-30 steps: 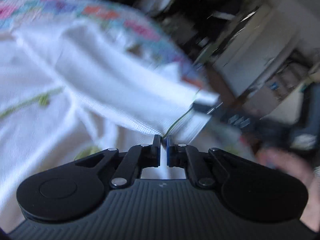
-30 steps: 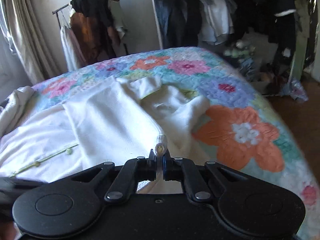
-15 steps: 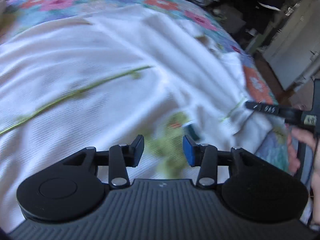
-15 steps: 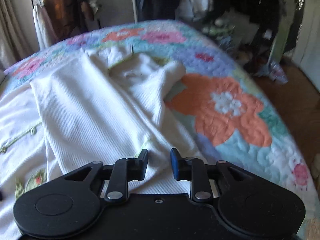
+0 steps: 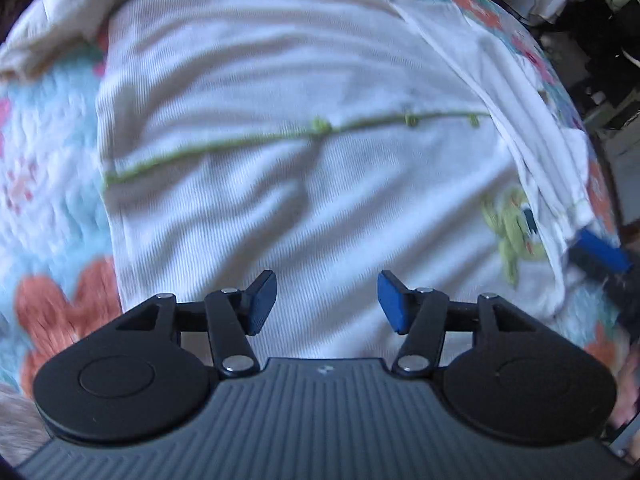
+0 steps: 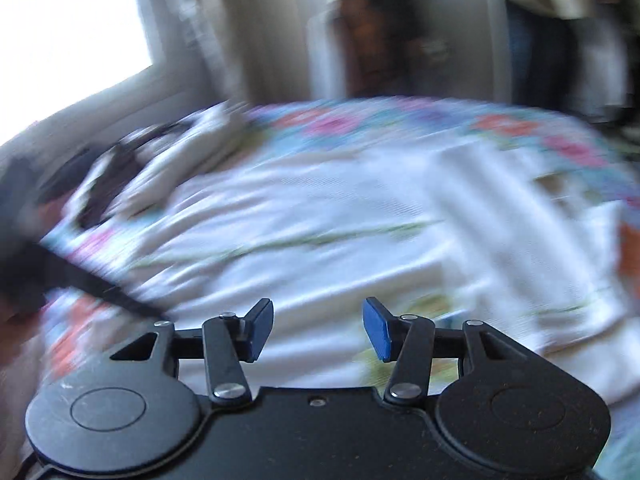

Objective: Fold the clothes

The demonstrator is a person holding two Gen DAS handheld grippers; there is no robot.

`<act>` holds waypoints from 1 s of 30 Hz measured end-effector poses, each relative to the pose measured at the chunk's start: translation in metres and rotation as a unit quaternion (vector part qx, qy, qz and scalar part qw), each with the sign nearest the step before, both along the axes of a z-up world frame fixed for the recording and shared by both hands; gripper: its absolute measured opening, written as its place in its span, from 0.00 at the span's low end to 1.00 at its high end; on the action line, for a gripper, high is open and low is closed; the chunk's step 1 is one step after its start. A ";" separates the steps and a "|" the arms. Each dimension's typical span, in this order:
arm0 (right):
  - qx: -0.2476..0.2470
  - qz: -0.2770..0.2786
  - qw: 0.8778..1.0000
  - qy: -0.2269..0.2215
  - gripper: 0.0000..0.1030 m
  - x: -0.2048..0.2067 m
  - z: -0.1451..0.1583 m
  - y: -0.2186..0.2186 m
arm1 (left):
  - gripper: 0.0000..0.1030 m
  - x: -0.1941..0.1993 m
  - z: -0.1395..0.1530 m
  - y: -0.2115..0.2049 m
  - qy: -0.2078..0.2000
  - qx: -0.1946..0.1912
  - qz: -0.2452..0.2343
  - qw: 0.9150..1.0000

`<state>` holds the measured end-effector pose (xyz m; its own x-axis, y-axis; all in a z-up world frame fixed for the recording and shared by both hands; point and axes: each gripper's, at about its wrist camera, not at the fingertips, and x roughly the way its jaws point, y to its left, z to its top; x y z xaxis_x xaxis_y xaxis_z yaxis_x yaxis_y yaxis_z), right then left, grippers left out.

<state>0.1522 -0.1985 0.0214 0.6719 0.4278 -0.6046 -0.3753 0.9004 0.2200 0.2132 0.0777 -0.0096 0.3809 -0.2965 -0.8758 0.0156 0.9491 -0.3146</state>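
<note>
A white ribbed garment (image 5: 304, 184) with a green trim line (image 5: 256, 142) and a green embroidered patch (image 5: 510, 232) lies spread on a flowered quilt (image 5: 52, 216). One side panel is folded over along its right (image 5: 516, 120). My left gripper (image 5: 327, 300) hangs over the garment's near part, jaws opening, nothing between them. The right gripper's blue pad (image 5: 604, 250) shows at the far right of the left wrist view. In the blurred right wrist view my right gripper (image 6: 318, 330) is above the same garment (image 6: 360, 216), jaws opening and empty. The left gripper's dark arm (image 6: 80, 280) crosses the left there.
Another pale cloth (image 5: 76, 12) is bunched at the quilt's far left. Dark and light clothes (image 6: 132, 168) lie heaped by a bright window (image 6: 68, 28). Hanging clothes (image 6: 372, 36) stand beyond the bed. A hand (image 5: 628, 376) shows at the right edge.
Both grippers let go of the white cloth they pinched and opened wide. Both views swung leftward across the garment; the folded panel now lies flat on the right.
</note>
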 end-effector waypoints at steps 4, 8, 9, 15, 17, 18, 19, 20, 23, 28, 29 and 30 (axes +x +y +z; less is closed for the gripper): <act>0.016 0.078 0.996 0.025 0.53 -0.027 -0.010 0.048 | 0.56 -0.008 -0.003 0.029 0.019 -0.014 0.014 1.000; -0.008 0.150 0.988 0.021 0.54 -0.052 -0.013 0.089 | 0.59 -0.012 0.007 0.059 0.017 -0.025 0.012 0.999; -0.026 0.173 0.985 0.010 0.54 -0.060 -0.014 0.100 | 0.60 -0.013 0.007 0.066 0.015 -0.027 0.012 0.999; -0.152 0.288 0.945 0.003 0.55 -0.083 -0.031 0.158 | 0.60 -0.007 -0.020 0.101 0.056 -0.114 0.058 0.990; -0.177 0.302 0.937 -0.004 0.55 -0.082 -0.037 0.166 | 0.60 -0.004 -0.026 0.103 0.059 -0.120 0.067 0.989; -0.189 0.307 0.933 -0.005 0.55 -0.081 -0.040 0.169 | 0.61 -0.003 -0.029 0.106 0.062 -0.125 0.072 0.988; -0.197 0.313 0.929 -0.003 0.55 -0.079 -0.043 0.172 | 0.61 -0.002 -0.032 0.109 0.066 -0.135 0.078 0.985; -0.204 0.321 0.925 0.000 0.55 -0.079 -0.046 0.174 | 0.61 -0.002 -0.034 0.114 0.070 -0.151 0.089 0.982; -0.244 0.355 0.902 -0.022 0.56 -0.088 -0.054 0.181 | 0.61 -0.003 -0.038 0.128 0.070 -0.182 0.117 0.974; -0.232 0.360 0.902 -0.048 0.51 -0.086 -0.058 0.182 | 0.61 -0.003 -0.041 0.138 0.066 -0.209 0.139 0.966; -0.220 0.355 0.907 -0.048 0.32 -0.083 -0.057 0.180 | 0.61 -0.002 -0.041 0.138 0.064 -0.211 0.140 0.965; -0.217 0.346 0.911 -0.048 0.20 -0.078 -0.057 0.179 | 0.61 -0.002 -0.041 0.137 0.062 -0.209 0.142 0.966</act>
